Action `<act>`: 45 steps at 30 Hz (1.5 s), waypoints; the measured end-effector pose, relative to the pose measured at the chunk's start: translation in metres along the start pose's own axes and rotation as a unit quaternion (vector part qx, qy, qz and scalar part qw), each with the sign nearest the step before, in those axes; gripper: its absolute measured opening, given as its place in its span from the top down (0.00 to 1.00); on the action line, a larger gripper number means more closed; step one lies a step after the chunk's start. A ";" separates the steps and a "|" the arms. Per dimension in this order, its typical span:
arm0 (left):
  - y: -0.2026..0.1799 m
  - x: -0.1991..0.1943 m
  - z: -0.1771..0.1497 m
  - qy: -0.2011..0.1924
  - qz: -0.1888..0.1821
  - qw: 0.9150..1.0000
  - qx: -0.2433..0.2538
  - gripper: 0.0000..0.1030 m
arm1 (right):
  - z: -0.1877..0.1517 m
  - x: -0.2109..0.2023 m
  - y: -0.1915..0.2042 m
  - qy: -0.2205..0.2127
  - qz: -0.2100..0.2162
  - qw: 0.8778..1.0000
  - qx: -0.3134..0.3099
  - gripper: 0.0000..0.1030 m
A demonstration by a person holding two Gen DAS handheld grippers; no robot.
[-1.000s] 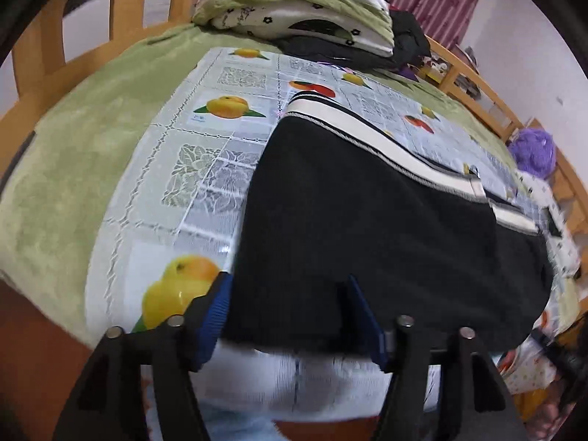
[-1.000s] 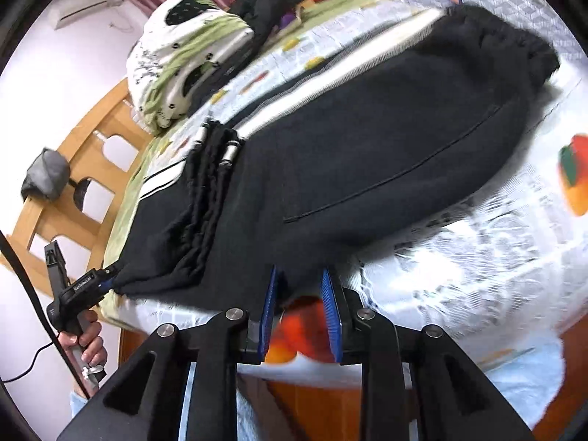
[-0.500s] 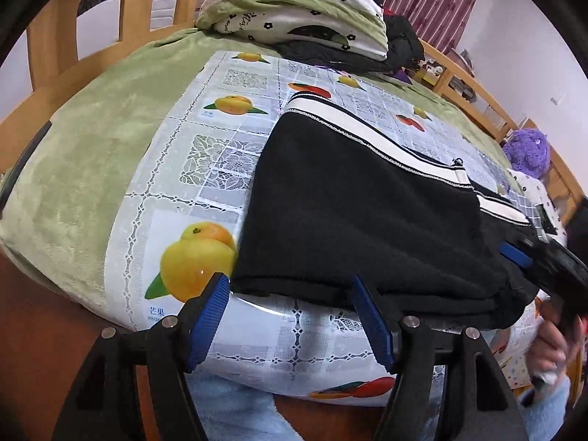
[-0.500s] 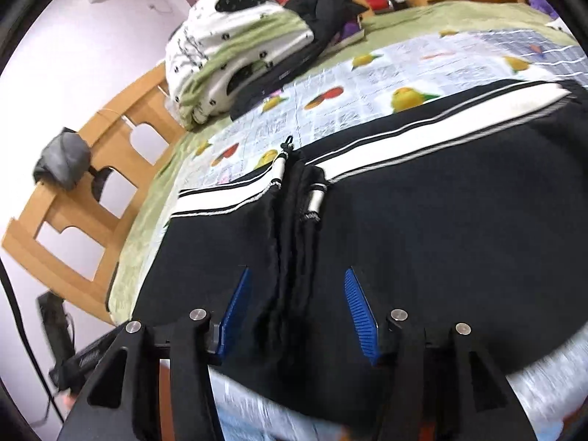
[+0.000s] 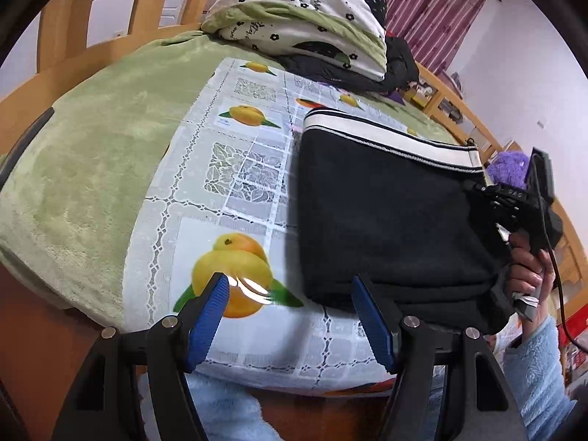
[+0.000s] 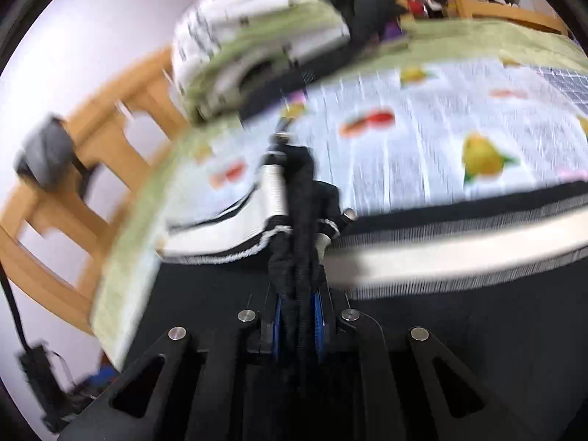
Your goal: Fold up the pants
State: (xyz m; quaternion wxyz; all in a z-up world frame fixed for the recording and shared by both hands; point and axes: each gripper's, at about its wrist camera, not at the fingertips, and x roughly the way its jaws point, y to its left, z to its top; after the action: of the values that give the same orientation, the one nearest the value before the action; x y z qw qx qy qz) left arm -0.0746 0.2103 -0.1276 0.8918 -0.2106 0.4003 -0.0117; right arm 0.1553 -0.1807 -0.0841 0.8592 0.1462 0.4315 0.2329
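Observation:
Black pants (image 5: pixel 386 213) with a white side stripe (image 5: pixel 389 139) lie folded on a fruit-print cloth (image 5: pixel 235 191) on a bed. In the left wrist view my left gripper (image 5: pixel 290 286) is open at the pants' near left corner; its right finger (image 5: pixel 371 319) is by the hem and its left finger is over a printed orange. A hand (image 5: pixel 529 268) holds the other tool at the pants' right end. The right wrist view is blurred. There my right gripper (image 6: pixel 297 301) is closing, its pads pressed on a raised bunch of black fabric (image 6: pixel 297 220) of the pants (image 6: pixel 477 312).
A folded flower-print quilt (image 5: pixel 305 18) and dark clothes (image 5: pixel 397 62) sit at the bed's far end. A green blanket (image 5: pixel 92 139) covers the left side, with a wooden bed frame (image 5: pixel 73 29) around it. A purple plush toy (image 5: pixel 509 169) lies far right.
My right gripper swept across the pants, opened wide, then closed on a bunch of fabric and lifted it. My left gripper slid left off the hem and stayed open. The right hand came into the left view.

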 end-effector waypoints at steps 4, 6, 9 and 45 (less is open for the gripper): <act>-0.006 0.005 0.004 0.001 -0.013 1.000 -0.001 0.35 | -0.015 0.053 -0.007 0.110 -0.076 0.990 -0.035 0.74; -0.016 0.005 0.007 -0.004 -0.002 1.000 0.019 0.35 | -0.028 0.051 -0.009 0.111 -0.084 0.989 -0.055 0.73; -0.033 0.002 0.015 -0.023 0.005 0.999 0.048 0.35 | -0.040 0.014 -0.013 0.084 -0.064 0.994 -0.028 0.72; -0.076 0.030 0.011 0.004 0.030 0.998 0.062 0.35 | -0.128 -0.041 -0.018 0.054 -0.011 0.998 0.015 0.77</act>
State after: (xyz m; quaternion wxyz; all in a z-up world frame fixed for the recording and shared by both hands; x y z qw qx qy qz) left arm -0.0352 0.1391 -0.1135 0.9016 -0.1428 0.4081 -0.0106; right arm 0.0351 -0.2110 -0.1398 0.8346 0.1415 0.4825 0.2248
